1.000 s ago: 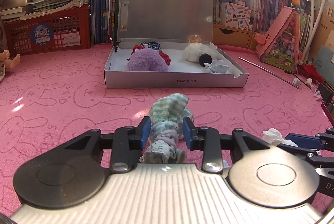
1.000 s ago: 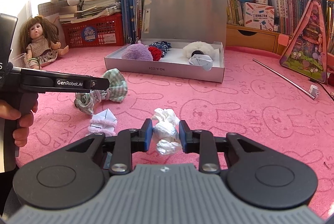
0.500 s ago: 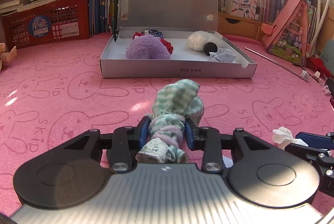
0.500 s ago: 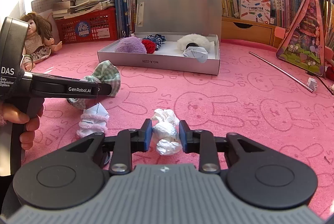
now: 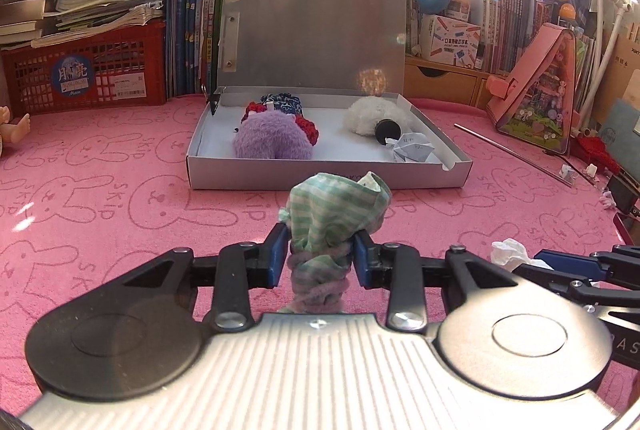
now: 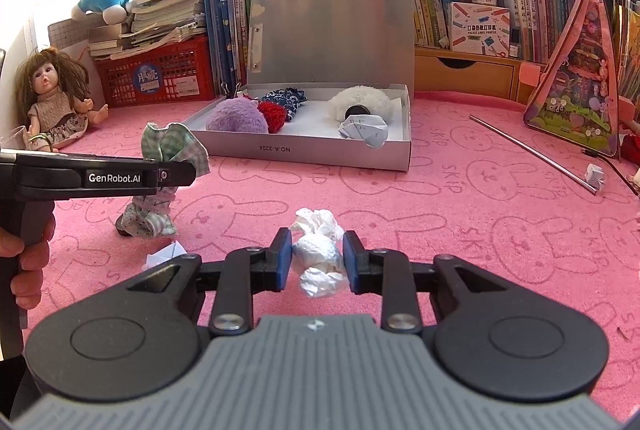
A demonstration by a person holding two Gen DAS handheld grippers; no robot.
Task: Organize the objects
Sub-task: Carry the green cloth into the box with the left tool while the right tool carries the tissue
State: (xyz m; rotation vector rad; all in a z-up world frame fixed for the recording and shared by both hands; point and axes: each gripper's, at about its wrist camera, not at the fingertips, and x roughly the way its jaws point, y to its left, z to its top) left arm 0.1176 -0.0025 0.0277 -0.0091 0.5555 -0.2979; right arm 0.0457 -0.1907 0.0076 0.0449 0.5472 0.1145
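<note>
So far the box (image 5: pixel 328 173) holds several soft toys and a paper wad. Short of the box, the left tool (image 5: pixel 320 256) is clamped on a checked cloth bundle (image 5: pixel 336 226), the right tool (image 6: pixel 314 260) on crumpled tissue (image 6: pixel 318 258); another paper scrap (image 6: pixel 166 256) waits.

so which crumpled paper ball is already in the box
The printed paper ball at the open box's front right corner; the plain white one sits clamped in the right gripper.

One open grey box (image 6: pixel 308 151), one doll (image 6: pixel 52 101), two red baskets (image 6: pixel 160 75), one checked cloth bundle (image 5: pixel 338 218), two tools (image 6: pixel 316 256).
</note>
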